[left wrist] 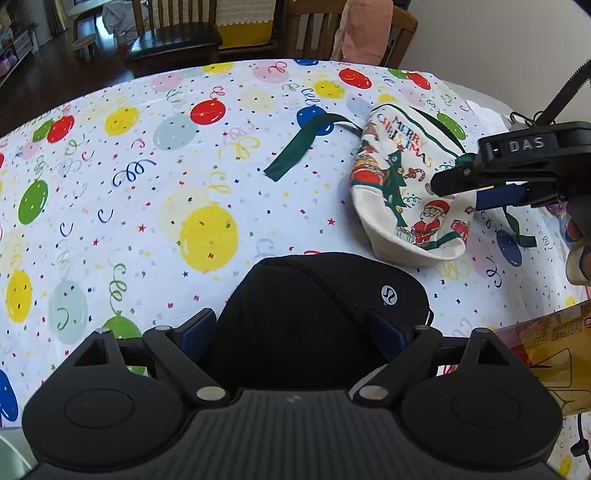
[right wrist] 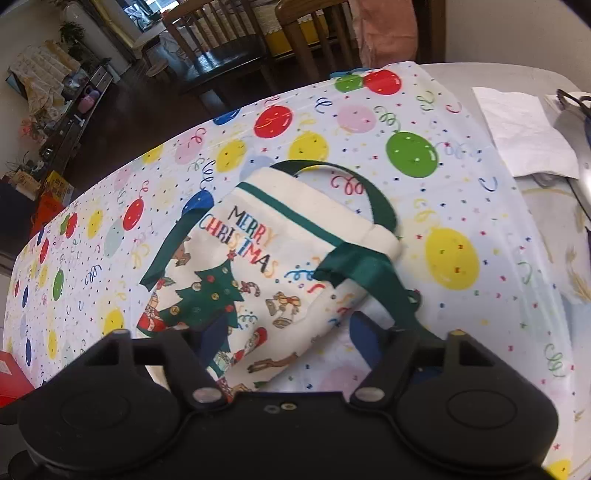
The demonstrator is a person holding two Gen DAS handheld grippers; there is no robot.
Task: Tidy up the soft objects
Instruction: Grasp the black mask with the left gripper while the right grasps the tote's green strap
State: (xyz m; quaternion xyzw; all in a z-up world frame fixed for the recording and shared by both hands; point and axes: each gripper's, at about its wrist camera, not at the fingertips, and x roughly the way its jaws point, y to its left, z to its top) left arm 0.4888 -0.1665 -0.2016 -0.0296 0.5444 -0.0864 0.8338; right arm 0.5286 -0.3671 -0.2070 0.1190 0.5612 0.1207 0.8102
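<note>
A black soft cap with a small white logo (left wrist: pixel 314 306) lies on the balloon tablecloth (left wrist: pixel 147 184). My left gripper (left wrist: pixel 295 332) is open, its blue-padded fingers on either side of the cap's near part. A white "Merry Christmas" fabric bag (left wrist: pixel 402 192) with green ribbon handles lies to the right. My right gripper (left wrist: pixel 465 188) reaches in from the right over the bag. In the right wrist view the bag (right wrist: pixel 266 266) lies under my open right gripper (right wrist: pixel 291 336). A green handle (right wrist: pixel 373 266) runs past its right finger; whether they touch is unclear.
Wooden chairs (left wrist: pixel 173 33) stand beyond the table's far edge. A yellow package (left wrist: pixel 554 350) lies at the right near the cap. White paper (right wrist: pixel 524 129) and other items sit on the bare table at the right. A red box (right wrist: pixel 11 373) is at the left edge.
</note>
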